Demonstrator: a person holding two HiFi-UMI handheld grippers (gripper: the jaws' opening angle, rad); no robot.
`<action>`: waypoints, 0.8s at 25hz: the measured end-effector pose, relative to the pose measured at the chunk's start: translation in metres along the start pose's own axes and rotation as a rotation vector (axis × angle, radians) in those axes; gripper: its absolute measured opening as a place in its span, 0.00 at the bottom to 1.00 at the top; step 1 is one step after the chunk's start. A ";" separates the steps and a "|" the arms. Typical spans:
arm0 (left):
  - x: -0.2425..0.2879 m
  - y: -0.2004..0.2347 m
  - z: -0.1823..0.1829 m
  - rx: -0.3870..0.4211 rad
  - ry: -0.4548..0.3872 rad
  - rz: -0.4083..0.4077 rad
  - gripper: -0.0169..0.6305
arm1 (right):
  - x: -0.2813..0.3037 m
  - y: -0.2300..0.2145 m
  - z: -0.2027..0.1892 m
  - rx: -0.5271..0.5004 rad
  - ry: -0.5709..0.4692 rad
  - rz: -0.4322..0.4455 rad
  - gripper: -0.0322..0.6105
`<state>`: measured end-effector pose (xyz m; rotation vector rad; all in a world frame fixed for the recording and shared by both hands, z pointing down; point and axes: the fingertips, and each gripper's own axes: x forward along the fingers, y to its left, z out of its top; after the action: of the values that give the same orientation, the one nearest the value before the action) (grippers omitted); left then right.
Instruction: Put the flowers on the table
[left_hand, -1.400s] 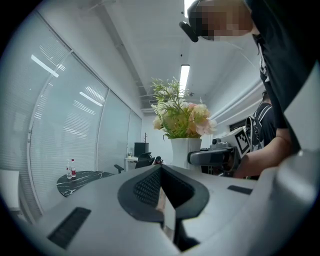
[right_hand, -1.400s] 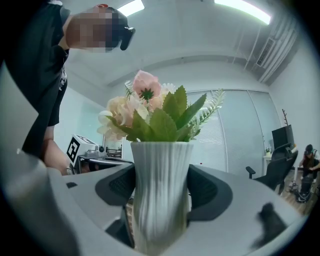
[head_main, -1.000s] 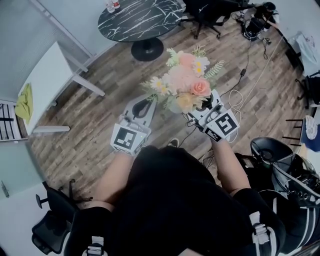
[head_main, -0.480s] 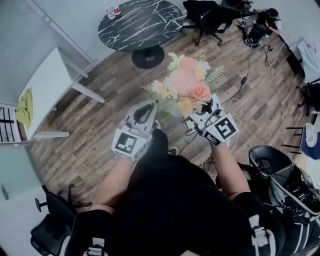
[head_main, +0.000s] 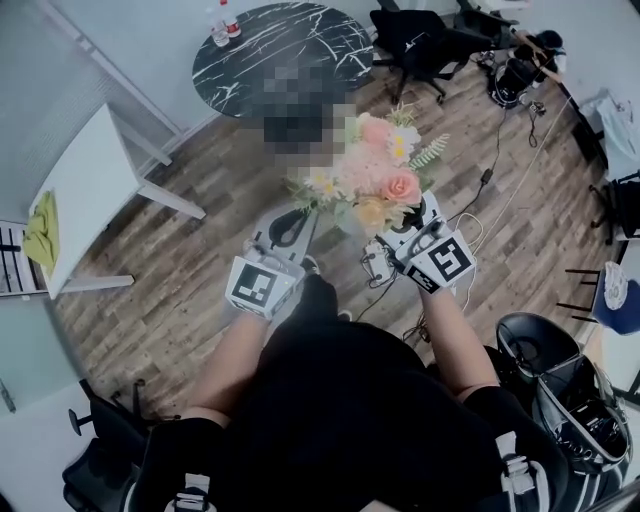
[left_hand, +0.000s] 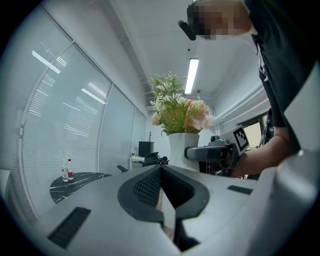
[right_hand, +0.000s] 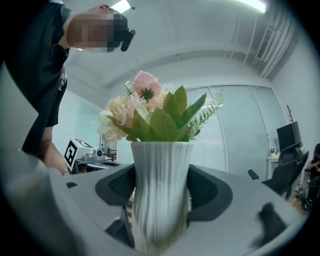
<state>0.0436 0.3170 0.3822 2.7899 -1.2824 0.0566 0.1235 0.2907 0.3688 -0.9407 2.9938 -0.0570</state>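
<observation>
A bouquet of pink, peach and white flowers (head_main: 375, 170) with green leaves stands in a white ribbed vase (right_hand: 161, 170). My right gripper (head_main: 397, 233) is shut on the vase's body, holding it upright above the wooden floor. In the left gripper view the vase (left_hand: 181, 145) and flowers (left_hand: 177, 110) show to the right, beside the right gripper (left_hand: 210, 152). My left gripper (head_main: 290, 222) hangs just left of the bouquet, its jaws shut with nothing between them. The round black marble table (head_main: 280, 45) lies ahead, at the top of the head view.
Two small bottles (head_main: 222, 20) stand on the black table's far left edge. A white table (head_main: 85, 190) with a green cloth (head_main: 40, 230) is at the left. Office chairs (head_main: 420, 45) and floor cables (head_main: 490, 190) sit to the right, another chair (head_main: 545, 340) near my right side.
The view has drifted slightly as the person steps over the floor. Both grippers keep the same pose, with the vase still held in the right one.
</observation>
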 end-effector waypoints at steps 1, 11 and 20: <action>0.004 0.007 0.000 -0.002 0.000 0.002 0.04 | 0.007 -0.003 0.000 -0.003 0.004 0.003 0.56; 0.043 0.082 0.014 -0.011 -0.020 -0.022 0.04 | 0.078 -0.049 0.013 -0.033 0.023 -0.011 0.56; 0.058 0.134 0.016 -0.004 -0.014 -0.019 0.04 | 0.125 -0.069 0.008 -0.048 0.031 -0.024 0.56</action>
<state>-0.0199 0.1846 0.3765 2.8030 -1.2574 0.0339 0.0603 0.1619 0.3639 -0.9901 3.0253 -0.0005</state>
